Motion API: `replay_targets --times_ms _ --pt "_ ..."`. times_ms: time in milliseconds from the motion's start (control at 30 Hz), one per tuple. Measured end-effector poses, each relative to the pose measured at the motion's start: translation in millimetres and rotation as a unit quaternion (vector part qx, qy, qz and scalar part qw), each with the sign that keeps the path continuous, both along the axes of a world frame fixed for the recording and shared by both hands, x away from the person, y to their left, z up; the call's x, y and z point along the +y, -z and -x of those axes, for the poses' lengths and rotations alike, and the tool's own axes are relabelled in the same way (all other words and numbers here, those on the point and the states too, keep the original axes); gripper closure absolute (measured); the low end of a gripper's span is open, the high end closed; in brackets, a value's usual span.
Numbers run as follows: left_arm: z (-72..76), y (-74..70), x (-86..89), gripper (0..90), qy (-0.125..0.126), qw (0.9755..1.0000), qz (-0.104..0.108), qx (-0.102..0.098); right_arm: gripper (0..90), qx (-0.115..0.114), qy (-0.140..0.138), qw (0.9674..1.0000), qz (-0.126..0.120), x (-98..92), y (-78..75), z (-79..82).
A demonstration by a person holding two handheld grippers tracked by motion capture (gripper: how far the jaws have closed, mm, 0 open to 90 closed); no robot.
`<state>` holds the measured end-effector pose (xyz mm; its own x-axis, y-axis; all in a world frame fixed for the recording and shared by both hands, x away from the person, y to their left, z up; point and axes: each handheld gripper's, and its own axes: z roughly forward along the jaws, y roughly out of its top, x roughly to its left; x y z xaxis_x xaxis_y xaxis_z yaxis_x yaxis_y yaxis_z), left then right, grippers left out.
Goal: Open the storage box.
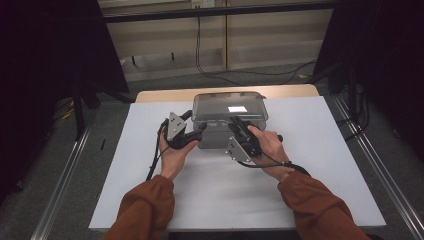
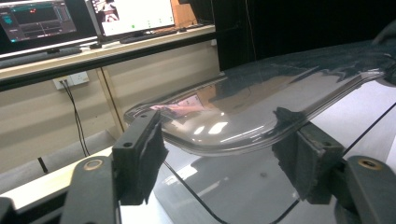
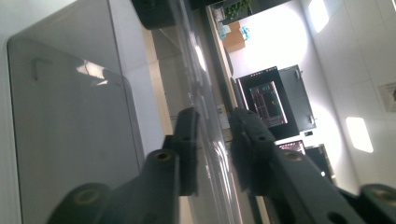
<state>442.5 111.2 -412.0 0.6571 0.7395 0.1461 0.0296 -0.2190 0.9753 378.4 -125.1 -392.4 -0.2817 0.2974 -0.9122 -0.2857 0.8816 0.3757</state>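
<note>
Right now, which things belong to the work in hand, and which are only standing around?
In the job:
- clear plastic box
- its lid
- left gripper, beside the lid edge
- right gripper, jaws astride the lid rim

Standing around:
- white table
- black cables on the floor
- monitors

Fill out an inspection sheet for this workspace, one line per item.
Surface: white table top, bare around the box.
Job's things: clear plastic box with a smoky lid on top.
Clutter: nothing seen.
Grippers: left gripper open, fingers astride the lid's edge; right gripper has the lid's rim between its fingers, contact unclear.
Cables: gripper cable over the right wrist; wall cables.
Surroundings: monitors, dark curtains.
</note>
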Motion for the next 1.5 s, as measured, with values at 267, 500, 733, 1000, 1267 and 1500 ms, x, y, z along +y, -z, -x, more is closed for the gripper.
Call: replay_targets --times_ms 267,500,733,1000,1267,1500 --pt "0.1 -1.0 0.4 37.0 -0.005 1.0000 0.004 0.003 52.8 0.027 0.010 0.9974 -0.066 -14.3 1.5 -0.5" --pt "0.4 -2.4 0.4 37.1 -0.003 0.9998 0.020 0.008 27.7 0.064 0.032 0.9845 -0.160 -32.0 3.5 -3.0" --pt "1.3 -3.2 0.4 37.8 -0.006 0.9999 0.010 0.002 19.7 0.101 0.040 0.9709 -0.213 -45.8 -1.1 -9.9" --pt "-0.6 -2.7 1.0 38.1 -0.006 0.9998 0.016 0.004 11.7 0.180 0.057 0.9369 -0.294 -64.5 0.6 -20.8" --pt "-2.3 -0.7 1.1 38.6 -0.006 0.9998 0.018 0.009 0.5 0.223 0.044 0.9082 -0.352 -80.1 0.8 -27.0" --pt "-3.1 -1.3 2.2 40.1 -0.005 0.9997 0.024 0.010 9.9 0.222 0.047 0.8990 -0.374 -86.9 1.5 -30.5"
